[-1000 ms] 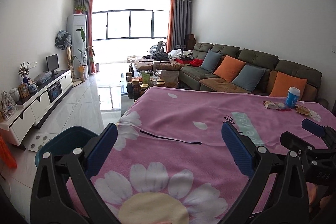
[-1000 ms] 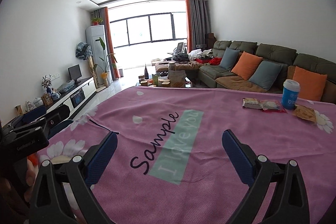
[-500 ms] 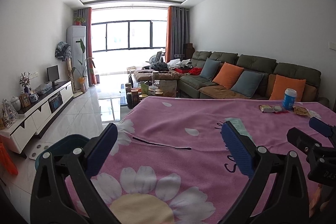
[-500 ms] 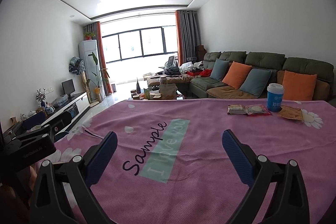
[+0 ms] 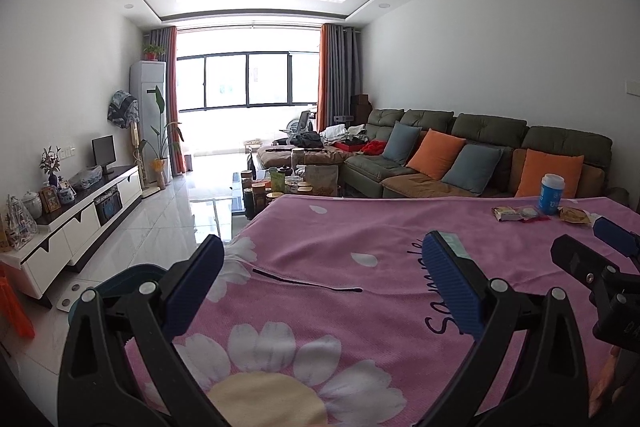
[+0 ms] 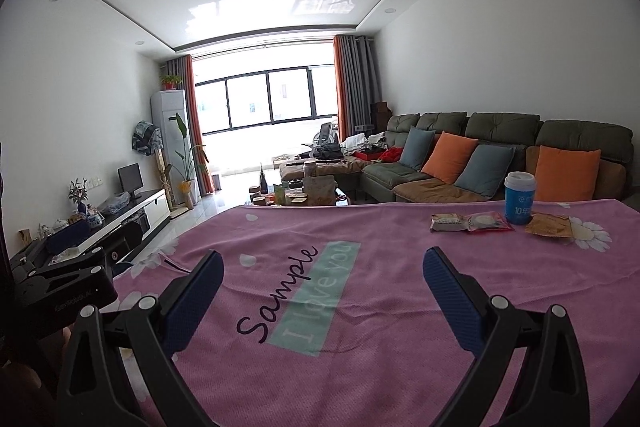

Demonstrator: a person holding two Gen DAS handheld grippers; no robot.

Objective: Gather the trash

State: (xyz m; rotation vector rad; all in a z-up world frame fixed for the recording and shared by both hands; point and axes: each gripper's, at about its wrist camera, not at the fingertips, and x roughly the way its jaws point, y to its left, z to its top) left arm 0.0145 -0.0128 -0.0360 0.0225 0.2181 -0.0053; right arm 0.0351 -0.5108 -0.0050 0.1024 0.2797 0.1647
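While both the left gripper (image 5: pixel 324 279) and right gripper (image 6: pixel 324 283) gape empty, wrappers (image 6: pixel 472 223) lie beside the cup (image 6: pixel 519 199).

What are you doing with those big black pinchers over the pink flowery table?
A person holds two open grippers, the left gripper and the right gripper, above the pink flowered tablecloth. Neither holds anything yet. The trash sits at the far right corner: a blue paper cup with a white lid, a grey snack wrapper, a red-edged clear packet and a brown wrapper.
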